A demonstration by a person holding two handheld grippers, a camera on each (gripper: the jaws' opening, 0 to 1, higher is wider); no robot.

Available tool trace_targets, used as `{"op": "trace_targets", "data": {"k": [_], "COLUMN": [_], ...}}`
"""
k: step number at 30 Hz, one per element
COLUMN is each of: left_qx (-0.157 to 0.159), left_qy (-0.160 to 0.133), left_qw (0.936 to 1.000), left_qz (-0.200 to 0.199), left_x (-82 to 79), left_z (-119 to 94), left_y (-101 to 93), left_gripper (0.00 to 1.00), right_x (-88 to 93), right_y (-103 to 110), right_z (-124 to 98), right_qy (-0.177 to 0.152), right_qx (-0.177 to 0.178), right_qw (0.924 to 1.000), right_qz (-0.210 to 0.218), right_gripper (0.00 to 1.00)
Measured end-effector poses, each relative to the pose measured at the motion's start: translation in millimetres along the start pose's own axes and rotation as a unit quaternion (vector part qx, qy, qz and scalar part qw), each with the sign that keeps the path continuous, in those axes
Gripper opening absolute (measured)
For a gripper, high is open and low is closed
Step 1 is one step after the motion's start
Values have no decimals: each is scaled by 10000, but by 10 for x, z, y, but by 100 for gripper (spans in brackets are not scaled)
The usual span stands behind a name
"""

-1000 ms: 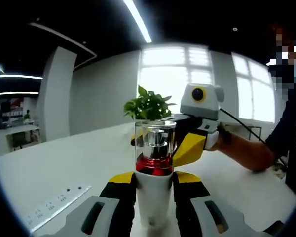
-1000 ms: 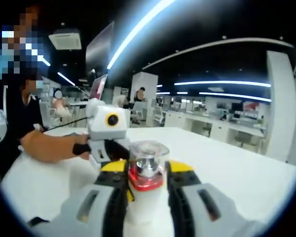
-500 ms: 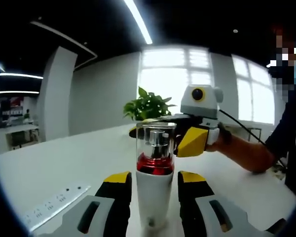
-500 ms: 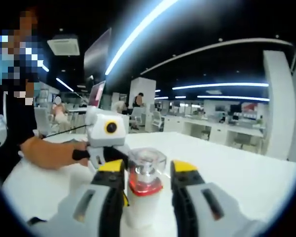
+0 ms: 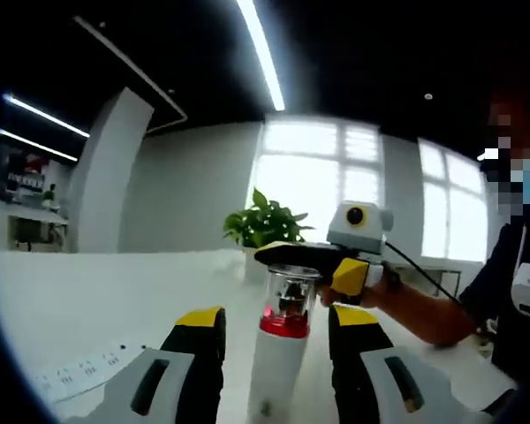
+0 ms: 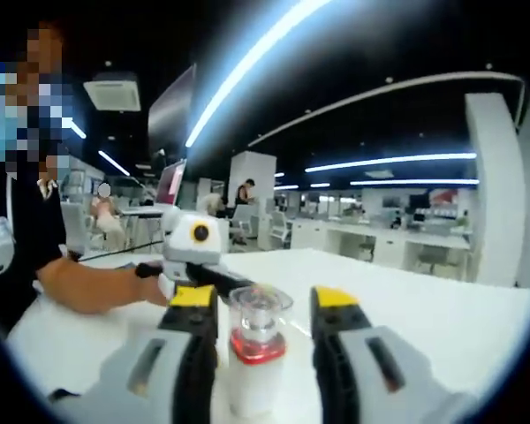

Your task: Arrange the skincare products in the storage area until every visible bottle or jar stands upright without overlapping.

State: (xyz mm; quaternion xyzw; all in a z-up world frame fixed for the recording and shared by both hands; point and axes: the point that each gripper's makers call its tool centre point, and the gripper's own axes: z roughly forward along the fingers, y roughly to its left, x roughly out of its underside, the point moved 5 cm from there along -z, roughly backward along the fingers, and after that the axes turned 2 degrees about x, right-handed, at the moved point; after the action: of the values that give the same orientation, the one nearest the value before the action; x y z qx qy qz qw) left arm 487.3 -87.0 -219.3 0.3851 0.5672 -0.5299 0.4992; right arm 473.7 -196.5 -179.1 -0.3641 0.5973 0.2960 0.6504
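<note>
A: How are the jaws set at this moment?

B: Both pairs are held apart. In the left gripper view, the left gripper (image 5: pixel 274 322) is seen with its yellow-tipped jaws spread, and a gap is left on each side of the white cylindrical bottle with a red collar and a clear plastic cap (image 5: pixel 281 353). The same is seen for the right gripper (image 6: pixel 258 300) in the right gripper view: the bottle (image 6: pixel 255 358) stands between the jaws, and it seems that it is not touched by them.

A: Where is the bottle, and how does it lie?

B: It stands upright on the white table (image 5: pixel 97 300), its long axis vertical, directly between the two grippers, which face each other across it. Neither gripper is judged clearly nearer to the bottle; each has it inside its open jaws.

A: What is around the bottle?

B: Behind the bottle, in the left gripper view, a green leafy potted plant (image 5: pixel 263 223) is seen near the far edge of the table. Left of the bottle, a strip of power sockets (image 5: pixel 75 371) is set into the table. The surface just beside the bottle is bare, so room for moving is given on both sides.

A: What does the next move call for?

B: Probably a straight withdrawal, so that the upright bottle is not tipped by a jaw.
</note>
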Motion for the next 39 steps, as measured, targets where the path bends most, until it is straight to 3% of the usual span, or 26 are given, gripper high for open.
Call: {"op": "trace_targets", "data": {"k": [23,27,39], "left_qx": [-158,-273,-387], "left_qy": [68,26,-57], "left_qw": [9998,9996,9991], "left_qz": [73,104,161], "left_x": [-6,-30,-90], "left_z": [-9,1,-28], "left_y": [4,2,3], "left_gripper": [52,66,73], "right_x": [-114,-129,-207], "right_y": [-31,-27,-45], "right_z": [-45,-50,-79], "right_qy": [-249,-240,-370], "right_qx": [63,68,127], "right_qw": [9994,9994,9985], "right_qz": [234,231,375], "right_gripper": [49,51,65]}}
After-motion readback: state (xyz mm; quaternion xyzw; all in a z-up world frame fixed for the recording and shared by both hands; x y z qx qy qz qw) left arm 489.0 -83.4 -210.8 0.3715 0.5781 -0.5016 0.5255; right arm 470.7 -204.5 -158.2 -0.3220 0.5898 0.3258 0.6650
